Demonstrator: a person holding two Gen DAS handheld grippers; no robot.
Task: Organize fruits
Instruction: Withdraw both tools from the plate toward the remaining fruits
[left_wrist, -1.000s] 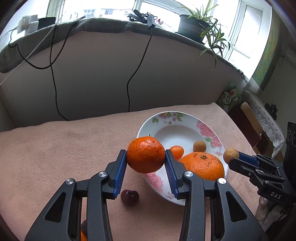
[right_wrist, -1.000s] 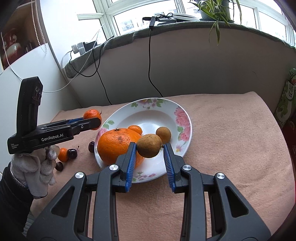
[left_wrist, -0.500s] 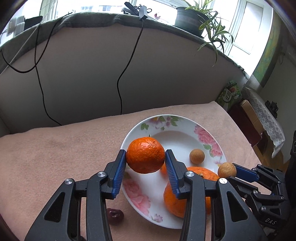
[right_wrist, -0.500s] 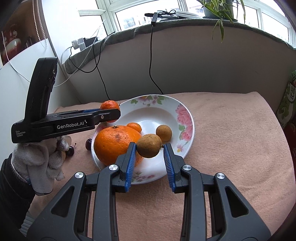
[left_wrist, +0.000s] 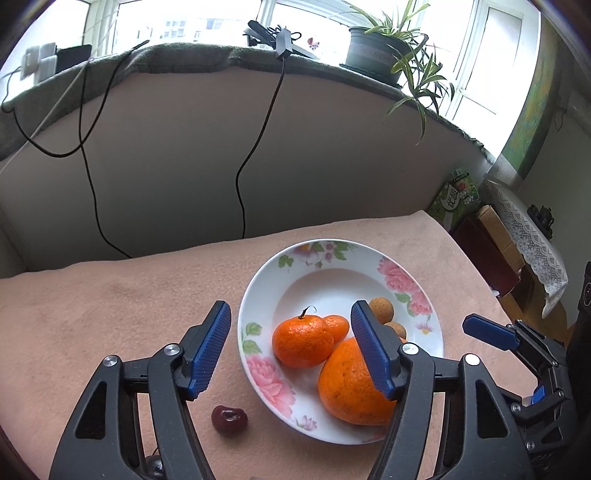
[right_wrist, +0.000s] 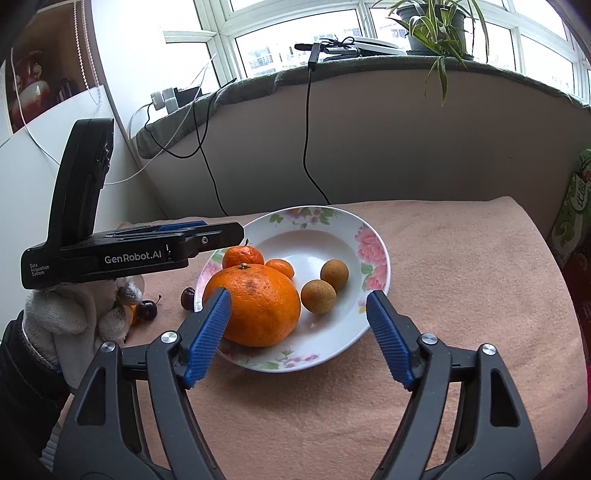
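A white flowered plate sits on the pink cloth. In it lie a big orange, a mandarin, a tiny orange fruit and two brown longans. My left gripper is open and empty, just above the mandarin. My right gripper is open and empty at the plate's near edge. In the right wrist view the left gripper reaches over the plate's left rim.
Dark cherries lie on the cloth left of the plate. A grey wall with hanging black cables rises behind the table. A potted plant stands on the sill. Boxes and a lace-covered stand are to the right.
Both grippers opened. The mandarin dropped from the left gripper into the plate and the longan dropped from the right gripper into the plate.
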